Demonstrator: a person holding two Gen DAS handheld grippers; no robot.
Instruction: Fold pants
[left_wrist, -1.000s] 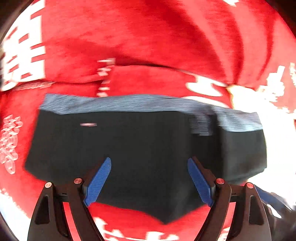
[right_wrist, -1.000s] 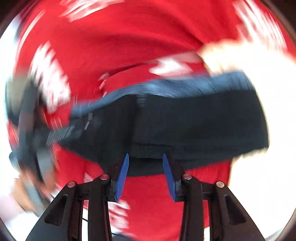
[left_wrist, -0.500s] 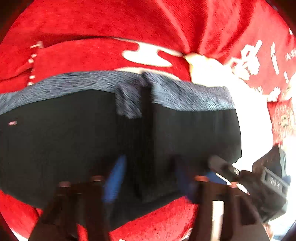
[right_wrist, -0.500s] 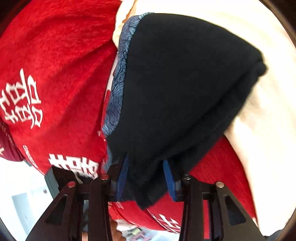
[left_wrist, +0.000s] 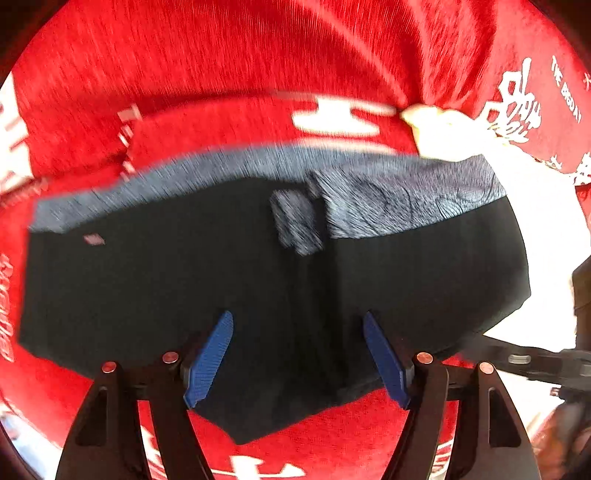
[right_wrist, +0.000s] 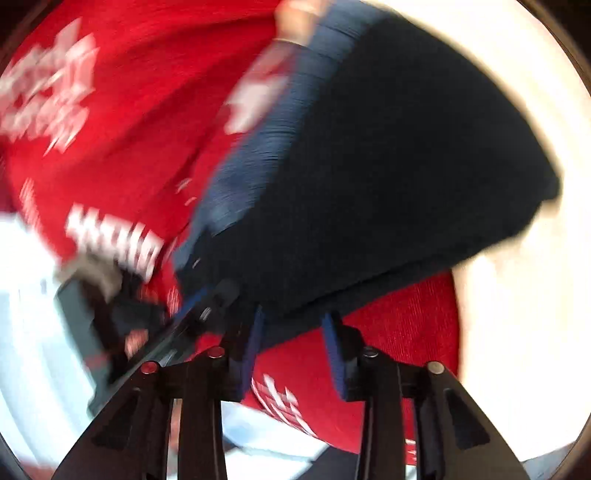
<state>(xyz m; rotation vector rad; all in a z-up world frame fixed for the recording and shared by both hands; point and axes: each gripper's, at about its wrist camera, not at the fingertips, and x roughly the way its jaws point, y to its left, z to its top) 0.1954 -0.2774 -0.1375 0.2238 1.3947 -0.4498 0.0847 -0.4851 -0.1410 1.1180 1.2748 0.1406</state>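
Pants (left_wrist: 236, 280), black with a blue-grey patterned waistband (left_wrist: 406, 199), lie folded into a compact block on a red cloth (left_wrist: 258, 74) printed with white characters. We note a pale surface (left_wrist: 546, 229) showing to the right of the block where the red cloth ends. A short band of the same patterned fabric (left_wrist: 295, 221) stands near the middle of the upper edge, and a small pale tag (left_wrist: 94, 240) sits on the black cloth toward the left.

In the left wrist view we find the left gripper (left_wrist: 297, 354) with its blue pads set wide apart, over the near part of the block. Black fabric fills the gap between the pads, but neither pad presses it; whether the tips touch the cloth we cannot tell. Part of the other tool's black frame shows at the right edge of this view.

In the right wrist view, which is heavily blurred, the right gripper (right_wrist: 293, 349) has its pads at a narrow spacing, and the near edge of the pants (right_wrist: 388, 177) lies at the pad tips. We cannot tell whether any cloth is pinched between them. The left tool's frame appears low on the left, just beside the block's near corner.
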